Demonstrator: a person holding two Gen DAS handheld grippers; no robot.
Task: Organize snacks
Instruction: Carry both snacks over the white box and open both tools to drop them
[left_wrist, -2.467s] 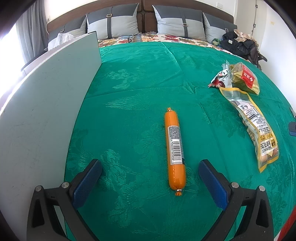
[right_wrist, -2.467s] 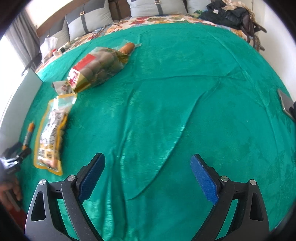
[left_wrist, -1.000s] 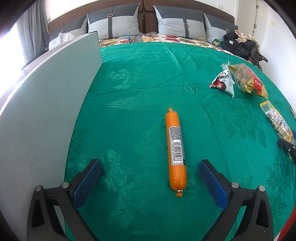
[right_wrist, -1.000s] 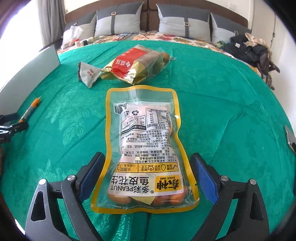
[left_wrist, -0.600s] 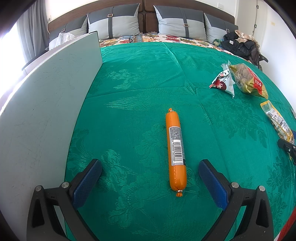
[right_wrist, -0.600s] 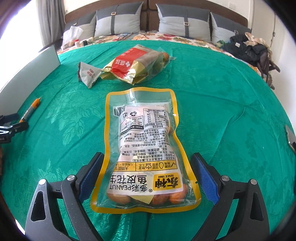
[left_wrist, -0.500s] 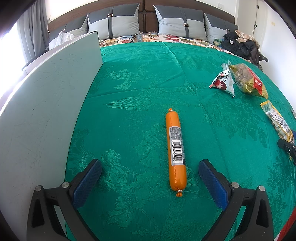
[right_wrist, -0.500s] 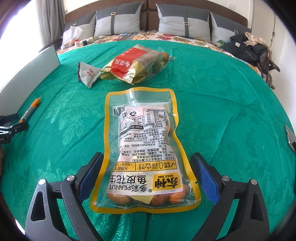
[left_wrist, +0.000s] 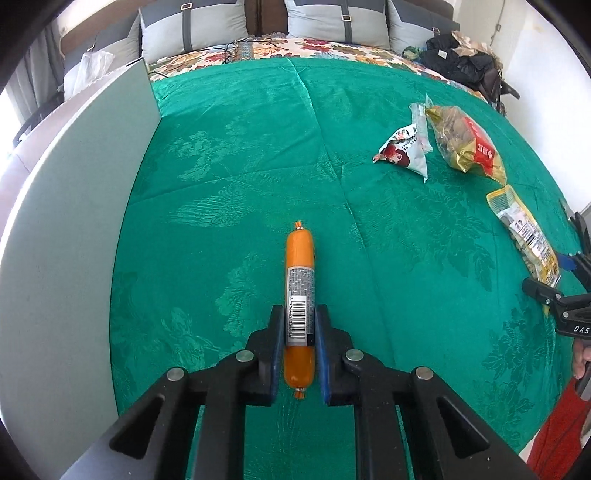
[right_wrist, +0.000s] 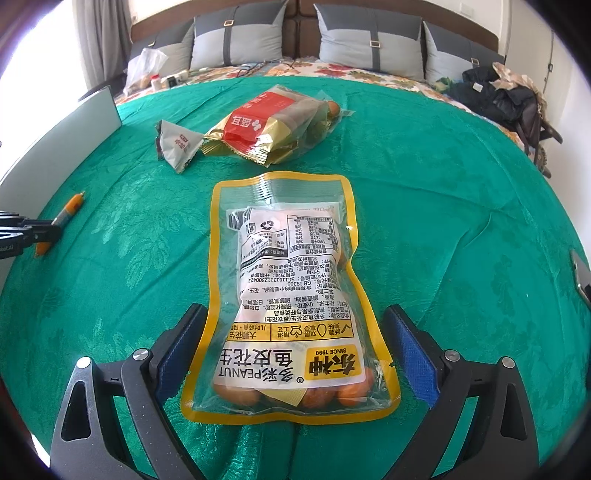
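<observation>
The orange sausage (left_wrist: 299, 280) is being clamped near its near end by the left gripper (left_wrist: 299, 345), long axis pointing straight away toward the pillows (left_wrist: 325, 18). The peanut bag (right_wrist: 288, 291) is being straddled on the green bedspread (right_wrist: 443, 206) by the wide-spread right gripper (right_wrist: 295, 354), untouched, long axis running away, sealed top far.

Between my left claw's (left_wrist: 299, 343) blue pads sits an orange sausage (left_wrist: 299, 258) with a grey label; ahead of my right claw (right_wrist: 295, 347), a yellow-bordered clear peanut bag (right_wrist: 291, 295) on green floral cloth (right_wrist: 443, 206).
</observation>
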